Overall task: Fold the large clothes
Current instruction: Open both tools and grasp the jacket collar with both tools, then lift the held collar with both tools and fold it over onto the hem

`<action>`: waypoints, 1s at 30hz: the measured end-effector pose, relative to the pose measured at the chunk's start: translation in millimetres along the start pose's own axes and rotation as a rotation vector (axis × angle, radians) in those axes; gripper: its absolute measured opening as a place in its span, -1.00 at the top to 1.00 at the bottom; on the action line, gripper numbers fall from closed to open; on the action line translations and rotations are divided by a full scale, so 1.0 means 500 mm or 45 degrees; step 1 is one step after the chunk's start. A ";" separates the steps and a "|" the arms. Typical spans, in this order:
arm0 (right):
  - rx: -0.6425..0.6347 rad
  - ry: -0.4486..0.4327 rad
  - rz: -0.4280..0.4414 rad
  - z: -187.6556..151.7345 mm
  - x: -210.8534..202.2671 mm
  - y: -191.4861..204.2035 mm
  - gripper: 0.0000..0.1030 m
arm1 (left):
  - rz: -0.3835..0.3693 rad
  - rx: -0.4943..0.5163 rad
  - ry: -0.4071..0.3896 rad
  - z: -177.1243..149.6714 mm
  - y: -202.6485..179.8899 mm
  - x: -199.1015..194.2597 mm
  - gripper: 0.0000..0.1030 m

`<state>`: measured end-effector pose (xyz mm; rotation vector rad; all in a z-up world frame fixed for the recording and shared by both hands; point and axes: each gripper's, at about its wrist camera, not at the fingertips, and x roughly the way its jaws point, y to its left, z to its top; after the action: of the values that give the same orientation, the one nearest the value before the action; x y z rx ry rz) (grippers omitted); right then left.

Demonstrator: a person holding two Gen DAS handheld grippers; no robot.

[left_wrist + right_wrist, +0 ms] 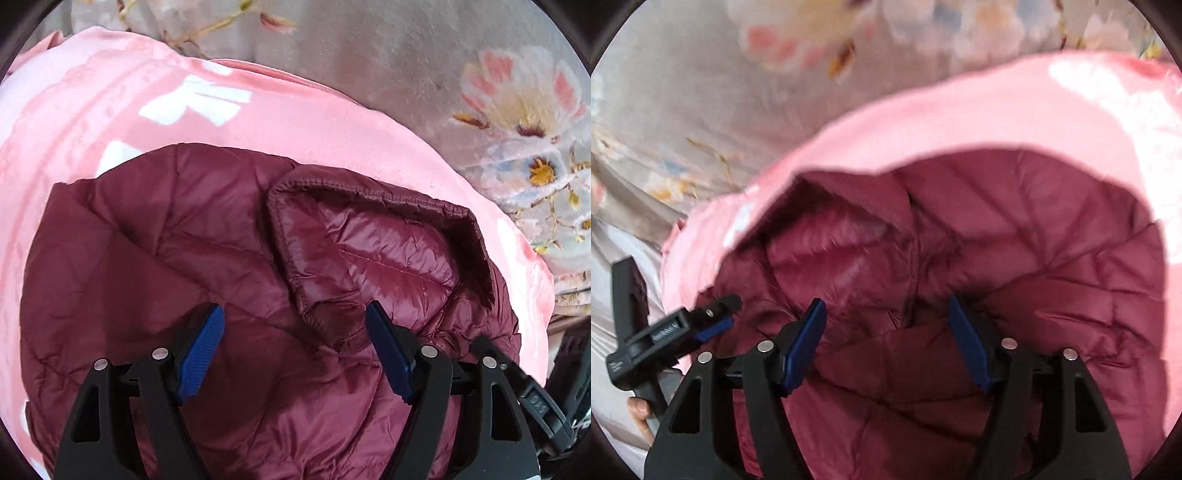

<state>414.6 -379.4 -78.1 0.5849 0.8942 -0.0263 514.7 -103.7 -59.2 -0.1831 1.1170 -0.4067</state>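
The bed (388, 55) carries everything here, covered by a grey sheet printed with pale pink and white flowers with yellow centres. Directly on the sheet lies a pink blanket (314, 129) with white markings, spread wide and rumpled at its edges, its border curving across the sheet in both wrist views. In the right wrist view the same sheet (683, 92) shows creased folds beside the blanket's (960, 122) left edge. A maroon quilted puffer jacket (184, 240) rests on the blanket, not on the sheet itself.
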 end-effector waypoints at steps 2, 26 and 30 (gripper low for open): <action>-0.014 0.027 0.049 0.001 0.013 0.012 -0.25 | -0.013 0.048 -0.005 0.002 -0.017 0.001 -0.13; -0.200 -0.061 -0.066 -0.061 0.024 0.010 0.89 | 0.211 0.361 -0.208 -0.081 -0.048 0.031 0.85; -0.134 -0.037 -0.002 -0.054 0.012 -0.010 0.87 | 0.233 0.345 -0.219 -0.077 -0.043 0.025 0.67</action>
<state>397.5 -369.3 -97.9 0.4844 0.8625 0.0105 480.1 -126.1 -79.0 0.1204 0.8904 -0.3673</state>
